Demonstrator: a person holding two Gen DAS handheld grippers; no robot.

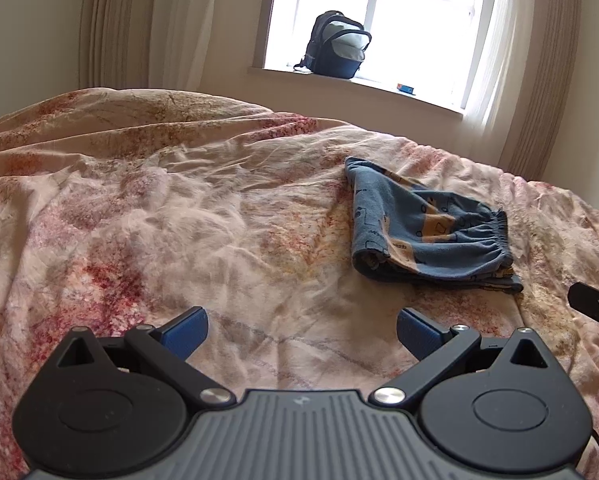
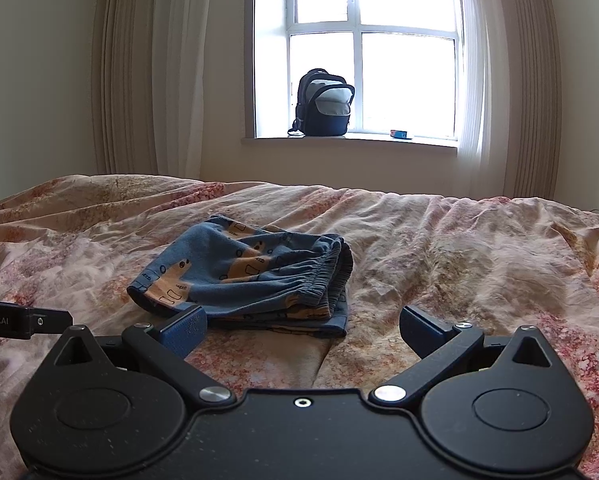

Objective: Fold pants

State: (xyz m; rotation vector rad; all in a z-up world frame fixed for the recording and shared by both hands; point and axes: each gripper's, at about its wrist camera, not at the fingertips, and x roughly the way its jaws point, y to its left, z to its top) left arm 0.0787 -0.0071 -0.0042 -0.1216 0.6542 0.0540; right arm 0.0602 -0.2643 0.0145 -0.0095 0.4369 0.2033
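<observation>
Folded blue pants (image 2: 243, 276) lie on a rumpled floral bed (image 2: 459, 248), with both claws spread wide and holding nothing.

In the left wrist view the left claw (image 1: 301, 334) hangs over bare bedspread, and the pants (image 1: 427, 232) sit ahead and to the right, elastic waistband facing right. In the right wrist view the right claw (image 2: 303, 332) hangs just near of the pants' near edge, its left finger overlapping the cloth in view; whether they touch is unclear. Open bedspread stretches to the right and far side. Beyond the far bed edge, a backpack (image 2: 325, 104) stands on the windowsill (image 2: 379, 140) between curtains (image 2: 139, 72).
</observation>
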